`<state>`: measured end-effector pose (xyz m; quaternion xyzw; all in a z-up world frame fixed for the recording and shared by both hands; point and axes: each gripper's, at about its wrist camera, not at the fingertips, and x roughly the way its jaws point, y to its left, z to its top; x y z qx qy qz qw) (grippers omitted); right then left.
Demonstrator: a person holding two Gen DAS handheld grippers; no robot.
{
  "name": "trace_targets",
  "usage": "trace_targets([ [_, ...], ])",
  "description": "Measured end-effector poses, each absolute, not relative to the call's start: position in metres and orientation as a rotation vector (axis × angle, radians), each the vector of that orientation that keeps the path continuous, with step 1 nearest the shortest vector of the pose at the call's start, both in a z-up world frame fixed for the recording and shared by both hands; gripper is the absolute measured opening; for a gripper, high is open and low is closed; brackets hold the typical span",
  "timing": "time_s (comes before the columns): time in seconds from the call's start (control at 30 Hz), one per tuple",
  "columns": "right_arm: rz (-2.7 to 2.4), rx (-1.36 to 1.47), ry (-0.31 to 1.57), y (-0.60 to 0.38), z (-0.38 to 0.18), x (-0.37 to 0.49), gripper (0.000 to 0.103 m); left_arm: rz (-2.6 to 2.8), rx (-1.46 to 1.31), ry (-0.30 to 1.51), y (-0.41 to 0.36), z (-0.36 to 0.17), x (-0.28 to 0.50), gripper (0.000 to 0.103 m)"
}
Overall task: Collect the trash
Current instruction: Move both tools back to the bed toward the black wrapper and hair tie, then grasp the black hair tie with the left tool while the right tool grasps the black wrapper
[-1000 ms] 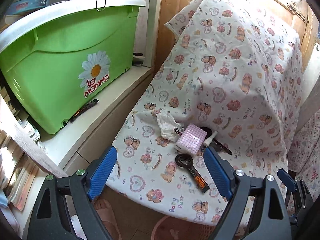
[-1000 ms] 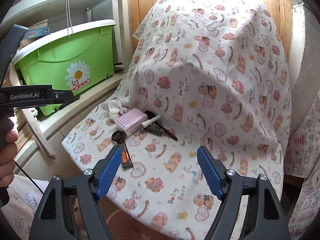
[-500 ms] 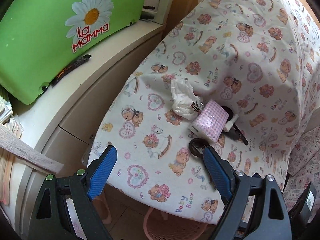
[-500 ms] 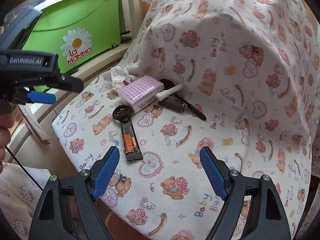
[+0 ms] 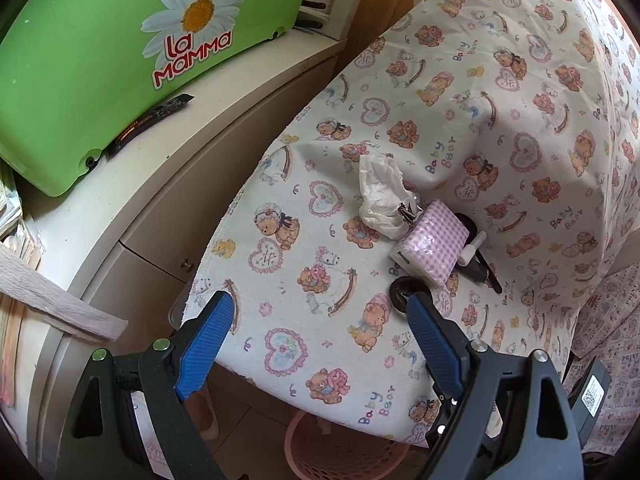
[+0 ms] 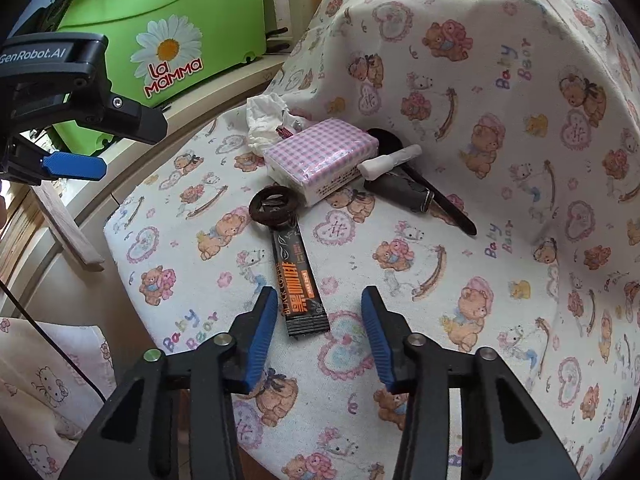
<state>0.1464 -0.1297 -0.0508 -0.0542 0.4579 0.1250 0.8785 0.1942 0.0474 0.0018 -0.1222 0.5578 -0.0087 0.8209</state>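
A black coffee sachet (image 6: 301,286) lies on the bear-print cloth (image 6: 480,240), its near end between my right gripper's (image 6: 319,300) open blue fingers, just above the cloth. A crumpled white tissue (image 6: 264,118) (image 5: 380,196), a pink checked tissue pack (image 6: 320,156) (image 5: 434,246), a black hair tie (image 6: 274,210) (image 5: 404,292), a white tube (image 6: 390,162) and a black spoon (image 6: 420,178) lie behind it. My left gripper (image 5: 320,312) is open and empty over the cloth's left front edge, also seen in the right wrist view (image 6: 74,166).
A green La Mamma bin (image 5: 100,60) stands on a white cabinet (image 5: 140,200) to the left, with another black sachet (image 5: 150,124) beside it. A pink basket (image 5: 344,448) sits on the floor under the cloth's front edge.
Both grippers have moved down and closer to the cloth. The right gripper's fingers have narrowed and now flank the sachet's near end. The left gripper stays wide open.
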Motion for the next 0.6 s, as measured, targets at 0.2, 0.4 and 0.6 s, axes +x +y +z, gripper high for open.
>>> trace_targets([
  [0.2,0.282,-0.176,0.935,-0.117,-0.045,0.139,0.006,-0.045,-0.222,1.188,0.036,0.001,0.193,0.087],
  [0.4,0.304,-0.109,0.968,-0.132,-0.033,0.131,0.003,-0.047,-0.159,1.171,0.021,0.0,0.194,0.087],
  [0.6,0.303,0.034,1.002,-0.172,-0.022,0.122,0.003,-0.074,-0.148,1.19,0.004,-0.009,0.199,0.087],
])
